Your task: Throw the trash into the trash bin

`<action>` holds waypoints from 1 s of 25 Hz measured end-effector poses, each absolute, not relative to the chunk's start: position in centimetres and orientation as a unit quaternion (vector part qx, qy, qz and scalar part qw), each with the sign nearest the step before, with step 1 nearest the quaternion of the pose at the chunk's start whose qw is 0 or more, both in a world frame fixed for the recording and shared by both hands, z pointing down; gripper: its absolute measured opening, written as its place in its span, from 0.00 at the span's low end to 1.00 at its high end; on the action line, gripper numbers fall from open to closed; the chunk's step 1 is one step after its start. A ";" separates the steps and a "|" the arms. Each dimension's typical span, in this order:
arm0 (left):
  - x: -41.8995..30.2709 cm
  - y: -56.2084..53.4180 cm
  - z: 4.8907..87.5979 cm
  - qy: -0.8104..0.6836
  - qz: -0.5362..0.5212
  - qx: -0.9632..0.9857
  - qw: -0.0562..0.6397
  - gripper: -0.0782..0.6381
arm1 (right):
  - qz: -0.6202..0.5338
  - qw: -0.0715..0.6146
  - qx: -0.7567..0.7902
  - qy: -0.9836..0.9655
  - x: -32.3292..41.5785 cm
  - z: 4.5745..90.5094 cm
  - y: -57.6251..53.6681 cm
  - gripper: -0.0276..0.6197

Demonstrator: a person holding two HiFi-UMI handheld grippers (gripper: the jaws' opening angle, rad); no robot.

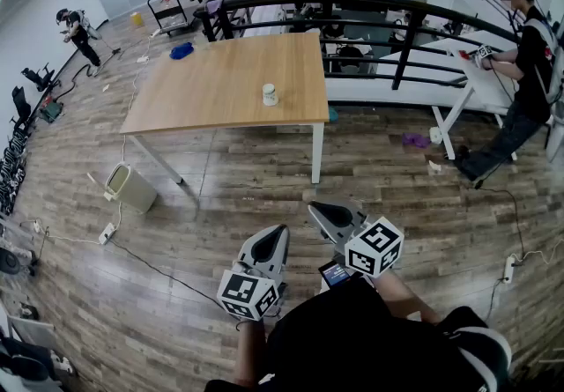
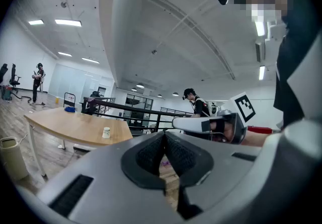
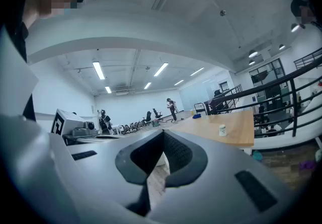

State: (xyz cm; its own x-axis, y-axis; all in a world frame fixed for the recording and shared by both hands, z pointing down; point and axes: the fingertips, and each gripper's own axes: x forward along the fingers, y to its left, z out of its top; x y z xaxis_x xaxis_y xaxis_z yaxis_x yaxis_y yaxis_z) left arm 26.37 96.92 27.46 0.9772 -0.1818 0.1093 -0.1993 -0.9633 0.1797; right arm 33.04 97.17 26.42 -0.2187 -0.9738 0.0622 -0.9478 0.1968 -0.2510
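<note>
A small white paper cup (image 1: 270,95) stands upright on the wooden table (image 1: 211,91), toward its right side. A pale trash bin (image 1: 130,187) sits on the floor beside the table's front left leg. Both grippers are held low in front of me, well short of the table and pointing toward it. My left gripper (image 1: 281,231) is shut with nothing in it. My right gripper (image 1: 315,207), just beside it, also has its jaws together and empty. In the left gripper view, beyond the closed left gripper (image 2: 165,135), I see the cup (image 2: 106,132) and the bin (image 2: 12,157). The right gripper view shows the cup (image 3: 222,130) past the right gripper (image 3: 163,132).
A blue object (image 1: 181,50) lies at the table's far left corner. A black railing (image 1: 370,11) runs behind the table. One person (image 1: 524,73) stands by a white table at the right, another person (image 1: 79,33) far left. Cables and a power strip (image 1: 107,232) lie on the floor near the bin.
</note>
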 end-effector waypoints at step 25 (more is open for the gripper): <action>37.2 80.6 29.3 -0.094 0.048 0.986 0.130 0.12 | -0.143 0.078 -0.589 0.792 44.3 29.8 80.8 0.04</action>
